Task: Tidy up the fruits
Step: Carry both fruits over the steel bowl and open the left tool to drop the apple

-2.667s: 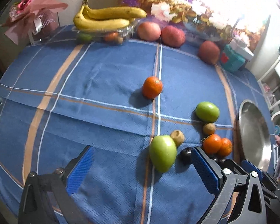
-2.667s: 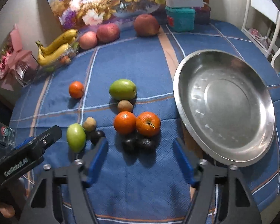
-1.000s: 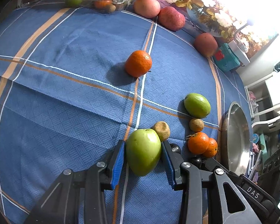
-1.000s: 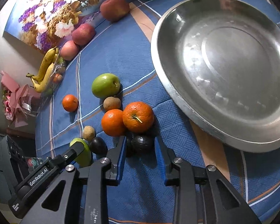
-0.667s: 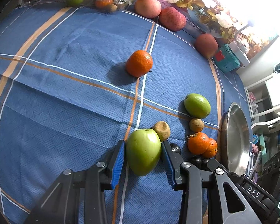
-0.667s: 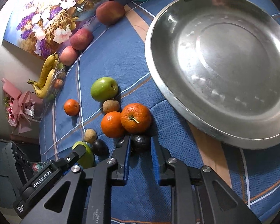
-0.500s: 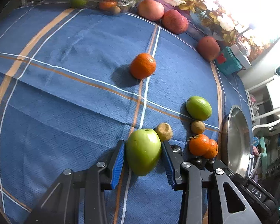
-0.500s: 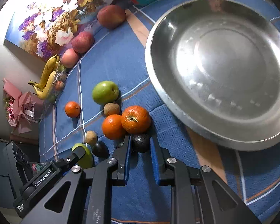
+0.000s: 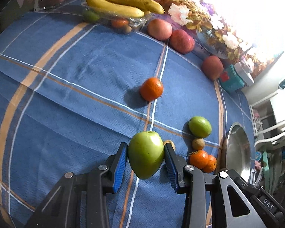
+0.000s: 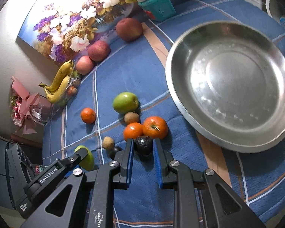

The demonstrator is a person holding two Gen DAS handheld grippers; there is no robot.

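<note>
Holding green apple (image 9: 146, 157) clamped in left gripper (image 9: 146, 158) above tablecloth | right gripper (image 10: 143, 148) pinching dark fruit (image 10: 143, 146) beside oranges | apple firm, smooth, likely slippery: grip at widest flanks | steel plate (image 10: 182, 102) nearby

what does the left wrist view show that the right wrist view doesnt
Only the left wrist view: the whole green apple clamped between the left gripper's blue pads.

Only the right wrist view: the dark fruit pinched in the right gripper, and the full inside of the steel plate, with nothing in it.

Both: bananas, the lone orange, the second green apple.
</note>
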